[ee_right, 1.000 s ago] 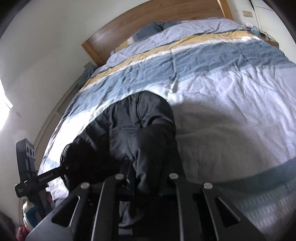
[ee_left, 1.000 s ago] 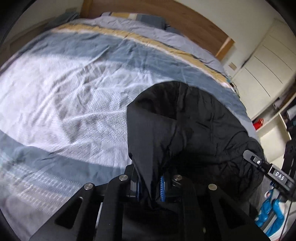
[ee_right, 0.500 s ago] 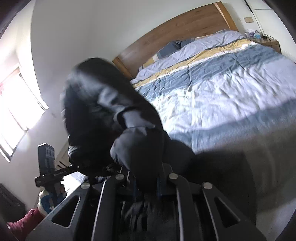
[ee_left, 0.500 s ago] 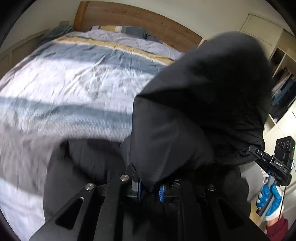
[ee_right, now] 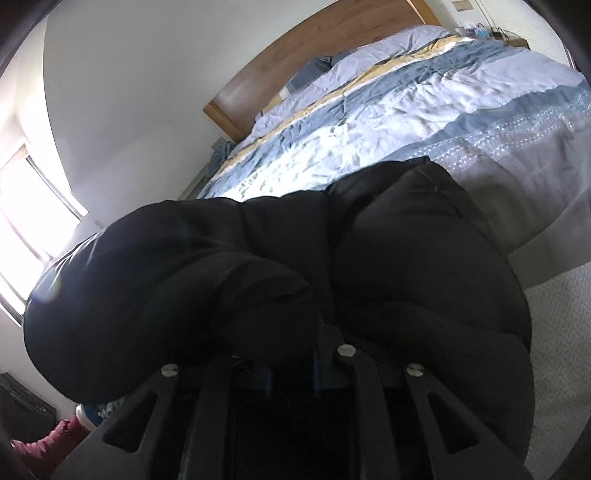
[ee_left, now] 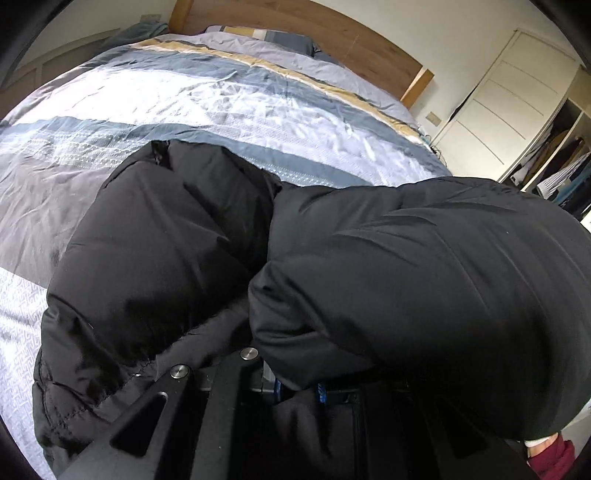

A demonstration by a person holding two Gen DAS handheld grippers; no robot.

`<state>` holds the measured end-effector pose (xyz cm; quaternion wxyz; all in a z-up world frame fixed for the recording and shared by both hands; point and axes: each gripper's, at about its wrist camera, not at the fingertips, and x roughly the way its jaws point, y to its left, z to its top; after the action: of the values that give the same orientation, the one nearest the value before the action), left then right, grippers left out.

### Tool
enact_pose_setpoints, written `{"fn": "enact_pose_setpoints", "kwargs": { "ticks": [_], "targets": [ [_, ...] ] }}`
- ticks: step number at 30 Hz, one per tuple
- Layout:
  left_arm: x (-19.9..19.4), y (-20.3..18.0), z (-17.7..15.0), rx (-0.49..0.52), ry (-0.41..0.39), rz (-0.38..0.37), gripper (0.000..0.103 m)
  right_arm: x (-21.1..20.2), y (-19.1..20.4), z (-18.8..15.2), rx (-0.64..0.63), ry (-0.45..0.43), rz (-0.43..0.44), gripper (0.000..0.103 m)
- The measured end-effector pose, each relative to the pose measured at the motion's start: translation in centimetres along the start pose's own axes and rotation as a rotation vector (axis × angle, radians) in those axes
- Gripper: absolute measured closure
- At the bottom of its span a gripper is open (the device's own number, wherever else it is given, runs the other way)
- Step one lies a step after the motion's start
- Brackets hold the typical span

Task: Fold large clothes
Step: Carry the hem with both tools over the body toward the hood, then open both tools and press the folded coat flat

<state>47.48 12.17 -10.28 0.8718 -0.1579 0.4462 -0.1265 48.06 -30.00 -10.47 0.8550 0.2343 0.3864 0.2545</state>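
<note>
The left claw [ee_left: 299,391] was clamped tight on a fold of the black puffy coat [ee_left: 424,295]. The coat bulged up right in front of the claw and spread out to both sides of it. One fat part of the coat lay to the left of the claw, down on the bed [ee_left: 221,107]. Another fat part puffed up to the right of the claw and hid most of the room on that side.

The right claw [ee_right: 291,373] was clamped tight on the coat [ee_right: 424,277] too. The cloth was bunched between its blue pads [ee_right: 266,380]. A big round lump of coat hung to the left of this claw, and a flatter part lay ahead of it and to its right, on the bed [ee_right: 480,88].

Past the coat, far ahead of both claws, the bed cover had blue, white and yellow stripes. A wooden headboard [ee_left: 295,22] stood at the far end. A dark red sleeve [ee_left: 550,458] showed low down, to the right of the left claw.
</note>
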Motion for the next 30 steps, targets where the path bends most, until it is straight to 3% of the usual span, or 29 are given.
{"fn": "enact_pose_setpoints", "kwargs": {
  "ticks": [4, 9, 15, 20, 25, 30],
  "targets": [
    [0.0, -0.7, 0.3, 0.002, 0.015, 0.037, 0.083, -0.1, 0.7, 0.0, -0.03, 0.019, -0.048, 0.081],
    [-0.6, -0.9, 0.4, 0.017, 0.022, 0.068, 0.073, -1.1, 1.8, -0.3, -0.069, 0.045, -0.1, 0.065],
    [-3.1, -1.2, -0.5, 0.041, 0.038, 0.085, 0.057, -4.0, 2.7, -0.8, -0.106, 0.089, -0.171, 0.062],
    [-8.0, -0.7, -0.7, 0.087, 0.01, 0.086, 0.044, -7.8, 3.9, 0.0, -0.17, 0.104, -0.222, 0.062],
    [-10.6, -0.7, 2.7, 0.074, -0.046, 0.079, 0.035, -9.7, 6.5, 3.5, -0.219, 0.053, -0.215, 0.062],
    [-9.0, -2.6, 6.7, 0.064, -0.077, 0.073, 0.034, -6.6, 10.2, 7.7, -0.275, 0.035, -0.195, 0.059]
  ]
}}
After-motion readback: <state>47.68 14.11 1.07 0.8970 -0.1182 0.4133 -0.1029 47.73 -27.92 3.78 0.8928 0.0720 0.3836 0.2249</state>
